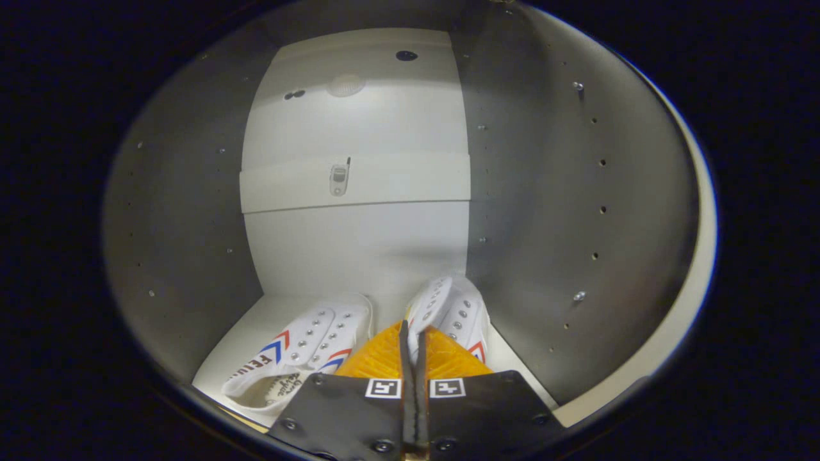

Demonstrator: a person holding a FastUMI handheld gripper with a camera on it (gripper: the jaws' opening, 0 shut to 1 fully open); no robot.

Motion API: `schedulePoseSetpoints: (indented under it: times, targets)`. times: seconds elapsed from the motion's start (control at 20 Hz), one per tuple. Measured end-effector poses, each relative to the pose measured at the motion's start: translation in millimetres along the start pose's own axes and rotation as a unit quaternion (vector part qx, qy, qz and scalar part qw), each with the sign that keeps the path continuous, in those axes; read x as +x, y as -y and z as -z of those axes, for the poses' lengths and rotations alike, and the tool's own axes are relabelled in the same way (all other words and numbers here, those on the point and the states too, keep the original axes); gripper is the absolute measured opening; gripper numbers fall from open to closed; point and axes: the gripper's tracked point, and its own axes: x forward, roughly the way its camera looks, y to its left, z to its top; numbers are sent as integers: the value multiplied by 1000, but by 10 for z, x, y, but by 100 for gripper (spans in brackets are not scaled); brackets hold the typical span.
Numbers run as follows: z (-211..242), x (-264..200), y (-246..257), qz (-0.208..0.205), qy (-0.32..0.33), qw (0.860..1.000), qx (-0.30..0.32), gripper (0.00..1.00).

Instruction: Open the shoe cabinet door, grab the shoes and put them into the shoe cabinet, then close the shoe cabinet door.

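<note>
Shoes are sitting on the shoe cabinet [359, 250] floor: left shoe [301, 352] free, right shoe [451, 310] under our gripper [413, 342], whose fingers are pinching its edge. We are judging that withdrawing unreleased risks dragging it out.

I am looking into the inside of a white shoe cabinet [359, 250], household storage furniture set in a recording booth. Its side walls [544, 211] are carrying rows of drilled shelf-pin holes (some fitted with metal pins), a shelf [355, 182] is crossing the back panel, and two white sneakers [301, 352] are lying on the bottom board [240, 339].
</note>
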Motion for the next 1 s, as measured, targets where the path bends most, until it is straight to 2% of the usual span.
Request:
schedulePoseSetpoints:
  times: [0.4, 0.75, 1.0]
  targets:
    - [72, 49, 35, -4, -19, 1000, 13, 3]
    - [85, -38, -60, -13, -16, 1000, -7, 49]
    - [95, -404, -93, -15, 0, 999, -41, 85]
